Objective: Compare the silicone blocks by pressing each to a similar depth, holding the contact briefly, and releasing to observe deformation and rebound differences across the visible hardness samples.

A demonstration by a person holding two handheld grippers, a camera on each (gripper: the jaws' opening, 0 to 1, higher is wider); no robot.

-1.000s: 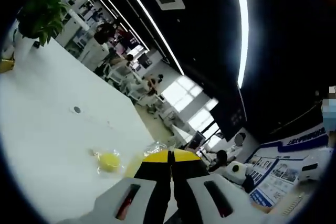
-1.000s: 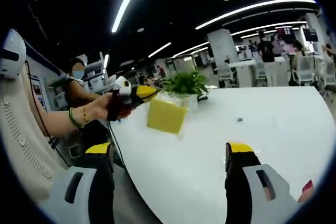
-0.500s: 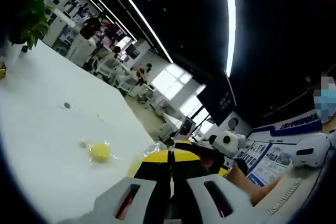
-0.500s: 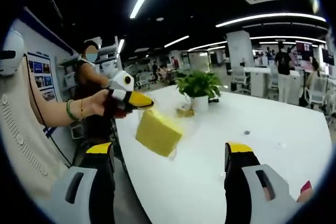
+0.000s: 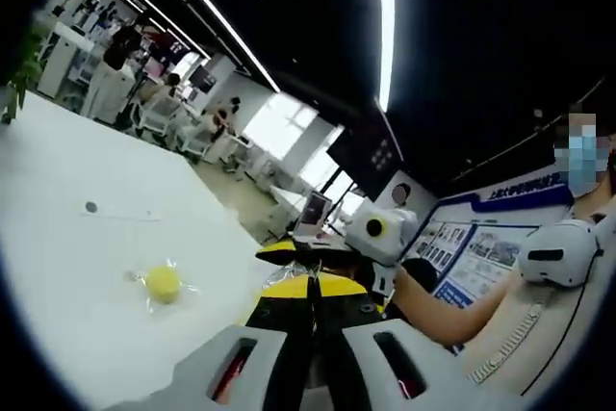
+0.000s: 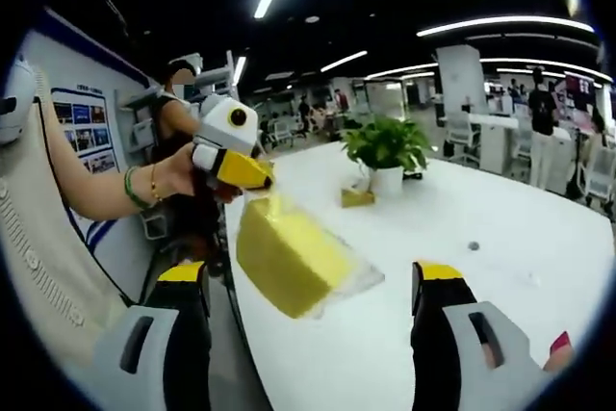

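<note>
Left gripper clenches the wrapper of the yellow block, dangling it above the table before the right gripper, whose jaws gape wide, seemingly ready to squeeze.

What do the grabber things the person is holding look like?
Each gripper has two black jaws with yellow tips on pale grey bodies; the right gripper has red slots. The left gripper carries a white box with a round lens. The person's wrist wears green and gold bracelets.
</note>
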